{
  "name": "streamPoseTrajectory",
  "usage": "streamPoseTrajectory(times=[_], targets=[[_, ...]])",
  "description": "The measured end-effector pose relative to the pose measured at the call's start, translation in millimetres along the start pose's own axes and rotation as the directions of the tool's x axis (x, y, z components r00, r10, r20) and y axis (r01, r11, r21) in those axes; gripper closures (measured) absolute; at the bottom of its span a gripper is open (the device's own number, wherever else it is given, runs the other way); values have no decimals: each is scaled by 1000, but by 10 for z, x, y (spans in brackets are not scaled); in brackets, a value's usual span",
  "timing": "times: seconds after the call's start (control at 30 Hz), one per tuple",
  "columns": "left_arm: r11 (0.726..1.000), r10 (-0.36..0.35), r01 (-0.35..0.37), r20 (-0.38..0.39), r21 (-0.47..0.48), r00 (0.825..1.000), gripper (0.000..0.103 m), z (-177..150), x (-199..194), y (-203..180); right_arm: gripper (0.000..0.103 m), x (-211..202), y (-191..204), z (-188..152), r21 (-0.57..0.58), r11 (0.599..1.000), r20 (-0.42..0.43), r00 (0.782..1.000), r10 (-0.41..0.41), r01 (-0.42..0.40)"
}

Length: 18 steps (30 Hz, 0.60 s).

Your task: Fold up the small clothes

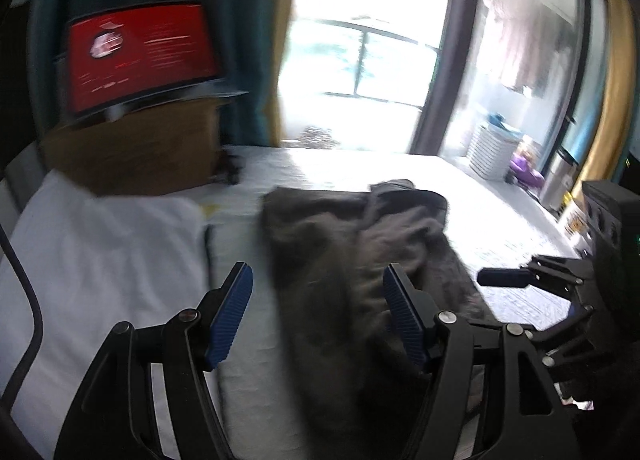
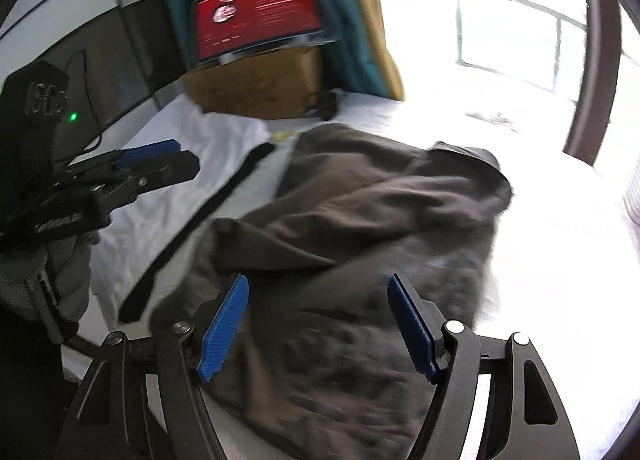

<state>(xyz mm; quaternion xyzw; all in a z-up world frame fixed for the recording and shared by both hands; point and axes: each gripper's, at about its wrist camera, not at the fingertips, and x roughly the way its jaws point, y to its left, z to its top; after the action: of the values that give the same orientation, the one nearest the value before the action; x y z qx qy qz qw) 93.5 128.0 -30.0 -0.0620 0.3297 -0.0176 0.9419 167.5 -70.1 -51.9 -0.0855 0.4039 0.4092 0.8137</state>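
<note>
A dark grey garment (image 1: 360, 244) lies crumpled on the white bed sheet (image 1: 344, 168), blurred by motion. In the left wrist view my left gripper (image 1: 318, 316) hovers over the garment's near left edge. It is open, blue pads wide apart, nothing between them. My right gripper (image 1: 520, 288) shows at the right edge, beside the garment. In the right wrist view my right gripper (image 2: 318, 326) hangs open above the garment (image 2: 360, 212) with nothing pinched. My left gripper (image 2: 180, 158) shows at the left, held by a gloved hand (image 2: 60, 280), over a white cloth (image 2: 180, 180).
A cardboard box (image 1: 136, 152) with a red-covered item (image 1: 140, 56) on top stands at the bed's far left, before a teal curtain (image 1: 224, 20). A white folded cloth (image 1: 100, 252) lies to the left. A bright balcony door (image 1: 360, 40) and a white basket (image 1: 492, 148) are beyond.
</note>
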Motion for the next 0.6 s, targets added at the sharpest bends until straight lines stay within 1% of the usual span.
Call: streamPoseTrajectory(times=[0.1,0.3,0.6], targets=[[997,-26,28,-28,67,999,35,91,173,-279,29,-77,-265,-78,45,999,11,1000,-21,20],[990,-65,74,-84,118,994,35,279,511,-657,29,-185,-783,-203,129,989,27,996,-81,76],[966,-66,108,-178,235,982,35,462,1015,-1173,29,-328,-1628,-410,285,945,43,982,-182,162]])
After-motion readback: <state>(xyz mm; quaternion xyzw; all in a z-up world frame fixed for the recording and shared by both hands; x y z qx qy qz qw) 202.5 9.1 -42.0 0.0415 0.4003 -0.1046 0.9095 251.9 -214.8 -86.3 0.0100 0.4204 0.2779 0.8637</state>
